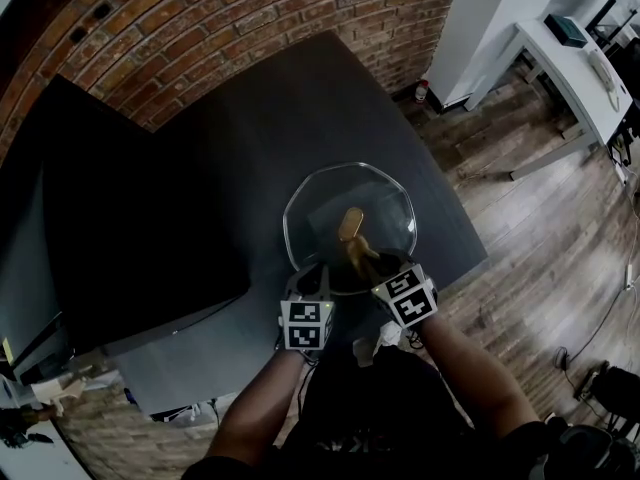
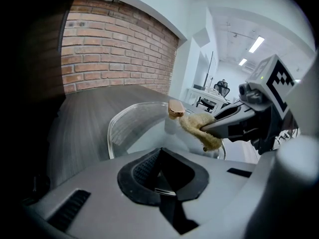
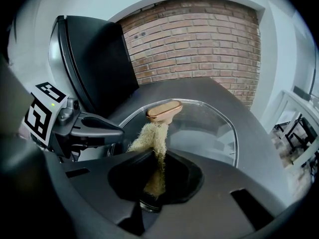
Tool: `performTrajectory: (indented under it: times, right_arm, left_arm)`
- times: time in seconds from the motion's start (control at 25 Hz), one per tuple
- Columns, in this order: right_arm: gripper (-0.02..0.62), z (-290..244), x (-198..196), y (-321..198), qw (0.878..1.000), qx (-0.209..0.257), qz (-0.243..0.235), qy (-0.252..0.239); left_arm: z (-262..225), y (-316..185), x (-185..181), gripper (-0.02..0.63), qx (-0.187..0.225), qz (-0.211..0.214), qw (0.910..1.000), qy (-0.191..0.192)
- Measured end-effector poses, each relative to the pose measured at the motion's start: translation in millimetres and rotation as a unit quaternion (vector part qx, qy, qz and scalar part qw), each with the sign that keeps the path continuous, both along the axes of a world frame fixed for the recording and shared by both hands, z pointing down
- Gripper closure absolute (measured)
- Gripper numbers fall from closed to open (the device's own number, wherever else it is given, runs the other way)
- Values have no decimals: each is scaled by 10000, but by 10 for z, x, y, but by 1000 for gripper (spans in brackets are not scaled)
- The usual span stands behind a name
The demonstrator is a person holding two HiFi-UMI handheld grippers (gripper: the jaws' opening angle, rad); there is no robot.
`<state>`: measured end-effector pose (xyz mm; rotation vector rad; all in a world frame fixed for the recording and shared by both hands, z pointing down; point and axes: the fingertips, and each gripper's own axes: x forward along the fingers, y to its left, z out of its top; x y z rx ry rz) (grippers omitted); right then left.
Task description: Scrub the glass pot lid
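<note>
The glass lid (image 1: 325,193) lies on the dark table (image 1: 300,98) close to its near right edge. The left gripper (image 2: 162,178) seems to nip its near rim, though the glass there is hard to make out, and the right gripper (image 3: 153,180) pinches a pale fibrous scrubber (image 3: 148,139) just beside the lid's brown knob (image 3: 163,109). Pressing hard could slide the lid out of that thin hold towards the table edge, or snag the scrubber on the knob. A tall black panel (image 1: 130,218) stands to the left and a brick wall (image 1: 250,28) beyond, so only the knob obstructs the stroke.
</note>
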<state>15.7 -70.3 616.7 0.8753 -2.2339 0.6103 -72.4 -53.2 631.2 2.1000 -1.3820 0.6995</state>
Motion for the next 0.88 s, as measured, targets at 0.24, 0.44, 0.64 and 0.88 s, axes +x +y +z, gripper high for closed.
performTrajectory:
  times: [0.24,0.44,0.64,0.88]
  right_arm:
    - [546,10,221,-74,9998,-16,213,4]
    - [546,30,423,-148,9988,-44,485,17]
    - [546,68,673,-244,9963,-150,849,-21]
    - [546,127,889,-330,9935,-191,1123,-3]
  left_arm:
    - [51,19,1,572,-42,-35,10000,-29]
    - [20,14,9,572,-87,-54,9999,3]
    - [6,12,5,572,-88,-61,9999,12]
    - [19,15,10,572,-95,-33,9999,12]
